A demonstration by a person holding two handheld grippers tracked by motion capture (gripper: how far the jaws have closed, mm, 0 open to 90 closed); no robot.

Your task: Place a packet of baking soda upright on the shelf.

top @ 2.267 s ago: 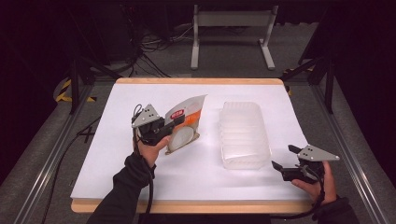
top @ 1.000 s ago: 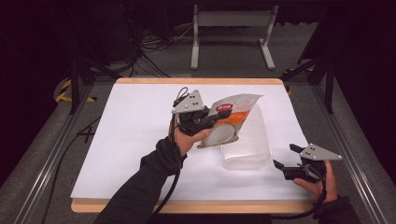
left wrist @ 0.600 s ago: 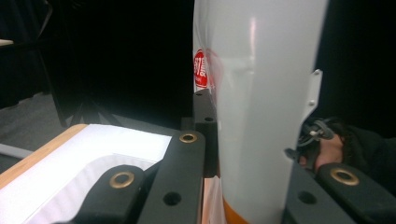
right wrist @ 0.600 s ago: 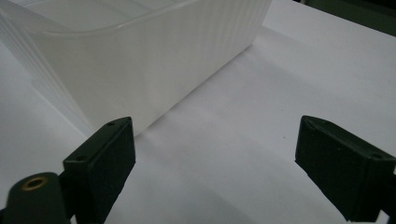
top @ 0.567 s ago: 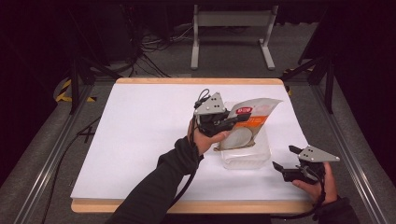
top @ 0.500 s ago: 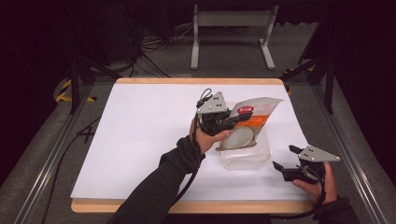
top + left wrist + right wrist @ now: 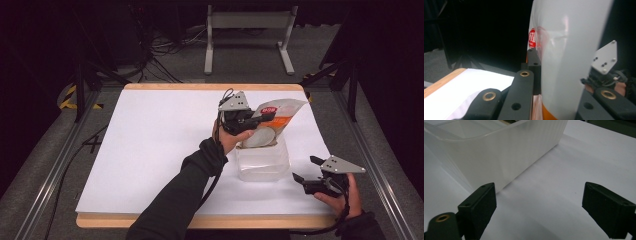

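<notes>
The left gripper [image 7: 257, 119] is clamped on a white plastic pouch with an orange band and a red round label [image 7: 272, 125], its black jaws pinching the pouch's edge, as the left gripper view shows with the pouch [image 7: 569, 62] standing upright between them. The pouch hangs over the far end of a clear, ribbed rectangular plastic container [image 7: 263, 162] that rests on the white table top [image 7: 150, 145]. The right gripper [image 7: 306, 170] hovers just beside the container's near right corner, jaws spread wide with nothing between them; in its own view the container's wall [image 7: 506, 155] lies ahead to the left.
</notes>
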